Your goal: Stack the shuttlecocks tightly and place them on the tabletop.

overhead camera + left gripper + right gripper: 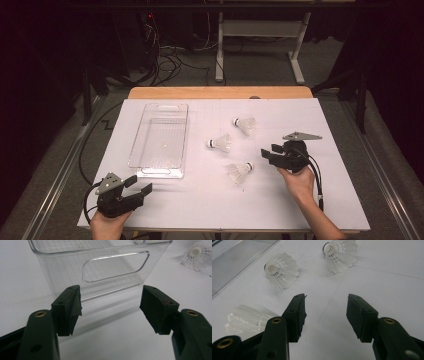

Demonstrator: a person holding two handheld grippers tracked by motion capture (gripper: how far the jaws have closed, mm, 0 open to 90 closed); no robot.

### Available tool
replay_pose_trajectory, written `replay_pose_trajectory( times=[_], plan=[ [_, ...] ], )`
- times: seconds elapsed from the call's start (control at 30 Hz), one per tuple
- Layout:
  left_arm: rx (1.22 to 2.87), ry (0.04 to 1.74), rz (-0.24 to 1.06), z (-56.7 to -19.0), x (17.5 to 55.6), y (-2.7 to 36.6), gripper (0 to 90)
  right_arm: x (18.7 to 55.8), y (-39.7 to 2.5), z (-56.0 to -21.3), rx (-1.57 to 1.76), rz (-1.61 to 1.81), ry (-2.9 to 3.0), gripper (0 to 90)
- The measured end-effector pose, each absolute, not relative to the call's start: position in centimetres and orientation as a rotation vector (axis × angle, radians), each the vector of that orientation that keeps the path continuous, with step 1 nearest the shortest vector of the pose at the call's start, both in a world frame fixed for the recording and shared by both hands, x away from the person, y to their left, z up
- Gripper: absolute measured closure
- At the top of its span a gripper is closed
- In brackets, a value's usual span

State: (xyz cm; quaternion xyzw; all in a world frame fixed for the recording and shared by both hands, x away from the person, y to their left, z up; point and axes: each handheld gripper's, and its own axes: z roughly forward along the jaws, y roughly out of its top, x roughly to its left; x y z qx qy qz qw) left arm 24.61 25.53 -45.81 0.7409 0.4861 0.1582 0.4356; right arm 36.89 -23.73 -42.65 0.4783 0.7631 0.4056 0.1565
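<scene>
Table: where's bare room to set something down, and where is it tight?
Free: the table's near strip between left gripper and right gripper, the far right corner, and the clear bin's floor. Crowded: mid-right, where three shuttlecocks lie apart beside the right gripper.

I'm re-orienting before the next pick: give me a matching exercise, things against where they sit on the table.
Things:
1. clear bin
2. left gripper
3. right gripper
4. farthest shuttlecock

Places or states:
A. open, beside the nearest shuttlecock
B. open, just short of the bin's near end
C. left half of the white table, nothing in it
D. lying beyond the middle shuttlecock

Pairs: 1-C, 2-B, 3-A, 4-D
</scene>
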Motion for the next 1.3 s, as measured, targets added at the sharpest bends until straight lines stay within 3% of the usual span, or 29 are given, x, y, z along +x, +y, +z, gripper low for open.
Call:
replay_pose_trajectory(
  times=[0.2, 1.3],
  plan=[
    [1.851, 1.206, 0.396, -45.8, 24.6, 25.4, 33.9, 37.8, -23.3, -42.6, 1.374, 1.162, 2.209, 54.4],
    [1.859, 1.196, 0.416, -45.7, 24.5, 25.4, 34.1, 42.4, -20.8, -41.8, 1.418, 1.069, 2.281, 56.7]
  ],
)
